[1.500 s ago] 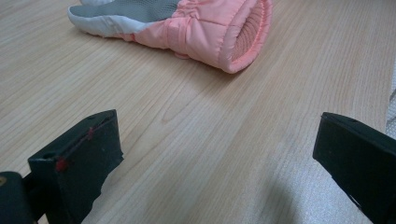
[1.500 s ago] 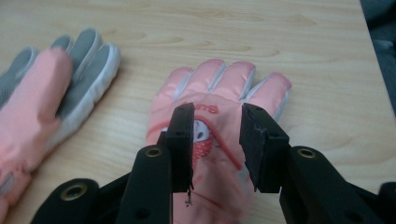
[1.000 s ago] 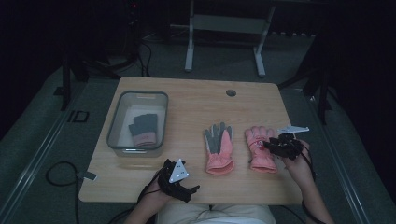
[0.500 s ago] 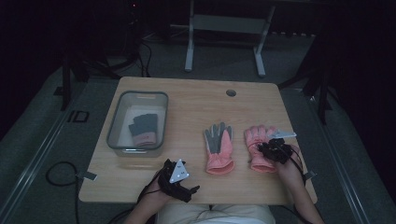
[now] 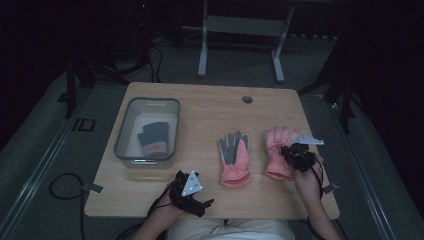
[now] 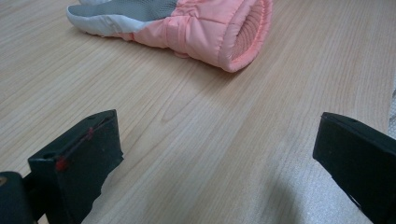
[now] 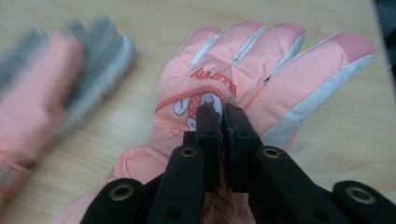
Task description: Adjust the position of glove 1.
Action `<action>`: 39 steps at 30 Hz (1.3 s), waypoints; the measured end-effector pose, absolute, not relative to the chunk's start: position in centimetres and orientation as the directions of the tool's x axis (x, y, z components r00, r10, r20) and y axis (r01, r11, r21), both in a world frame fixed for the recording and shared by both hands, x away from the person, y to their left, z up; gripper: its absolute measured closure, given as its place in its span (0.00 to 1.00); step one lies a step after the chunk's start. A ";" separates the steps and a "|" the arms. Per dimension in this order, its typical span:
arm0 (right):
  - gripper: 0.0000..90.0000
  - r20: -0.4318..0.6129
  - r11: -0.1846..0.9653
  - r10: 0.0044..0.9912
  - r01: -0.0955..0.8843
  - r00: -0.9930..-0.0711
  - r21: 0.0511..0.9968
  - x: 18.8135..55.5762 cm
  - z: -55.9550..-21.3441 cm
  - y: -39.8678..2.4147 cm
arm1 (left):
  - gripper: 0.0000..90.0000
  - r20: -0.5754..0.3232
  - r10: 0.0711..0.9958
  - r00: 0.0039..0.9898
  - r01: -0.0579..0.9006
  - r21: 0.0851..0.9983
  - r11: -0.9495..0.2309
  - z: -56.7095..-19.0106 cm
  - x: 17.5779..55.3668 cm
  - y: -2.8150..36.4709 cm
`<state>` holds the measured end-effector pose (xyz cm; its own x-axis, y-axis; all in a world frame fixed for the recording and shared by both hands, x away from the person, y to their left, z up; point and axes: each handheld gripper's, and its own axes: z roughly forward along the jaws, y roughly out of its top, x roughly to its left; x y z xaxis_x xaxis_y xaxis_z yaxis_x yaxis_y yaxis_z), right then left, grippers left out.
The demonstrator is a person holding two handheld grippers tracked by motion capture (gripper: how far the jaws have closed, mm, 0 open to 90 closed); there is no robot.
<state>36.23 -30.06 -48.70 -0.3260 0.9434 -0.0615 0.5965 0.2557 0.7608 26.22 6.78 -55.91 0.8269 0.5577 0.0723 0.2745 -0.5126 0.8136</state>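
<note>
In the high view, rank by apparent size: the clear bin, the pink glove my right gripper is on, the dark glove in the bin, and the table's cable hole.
1. Clear bin
2. Pink glove gripped by the right gripper
3. Dark glove, clearly smaller than the pink one
4. Cable hole, smallest

All lie on the table at similar depth, so the order looks safe.

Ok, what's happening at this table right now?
A person works two handheld grippers over a wooden table. The right gripper has just closed its jaws, pinching the back of the right-hand pink glove. The left gripper sits open near the table's front edge. The other pink glove lies palm up beside it; a dark glove is in the clear bin.
</note>
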 end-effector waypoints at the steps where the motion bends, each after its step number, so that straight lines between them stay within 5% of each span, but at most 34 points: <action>1: 0.96 -0.062 0.254 0.944 0.590 -0.325 0.767 36.1 -47.9 -29.8 | 0.01 0.073 0.558 0.827 0.274 0.813 -0.513 -55.9 26.2 6.8; 17: 0.96 0.004 0.205 0.912 0.462 -0.411 0.863 34.1 -41.1 -21.7 | 0.01 0.072 0.558 0.826 0.273 0.816 -0.509 -55.9 26.2 6.8; 26: 0.95 0.036 0.232 0.889 0.517 -0.456 0.824 33.6 -43.8 -17.3 | 0.01 0.070 0.553 0.831 0.271 0.816 -0.511 -55.9 26.2 6.8; 39: 0.95 0.023 0.279 0.893 0.593 -0.450 0.755 34.8 -48.3 -16.7 | 0.01 0.066 0.549 0.833 0.275 0.811 -0.516 -55.9 26.3 6.9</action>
